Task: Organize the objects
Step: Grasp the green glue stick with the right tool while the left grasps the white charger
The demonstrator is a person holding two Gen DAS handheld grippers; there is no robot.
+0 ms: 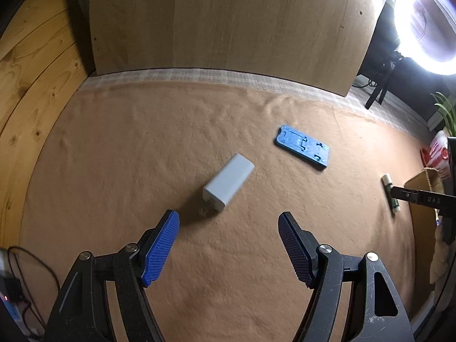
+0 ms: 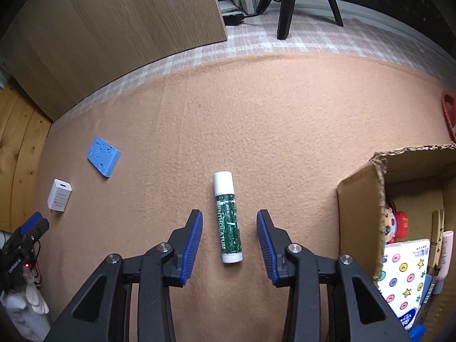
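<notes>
— Jaws first: how do mine stand?
— Right gripper straddles the lip balm tube, pads apart from it on both sides. Left gripper gapes wide over bare cloth.
— Farther out?
— White charger just beyond my left, blue stand past it; cardboard box at my right.

A tabletop covered by a tan felt cloth over a pale checked underlay. A light wooden board stands upright at its far edge. Knotty pine planks line the left side. A bright ring light glows at right, with black stand legs behind.
</notes>
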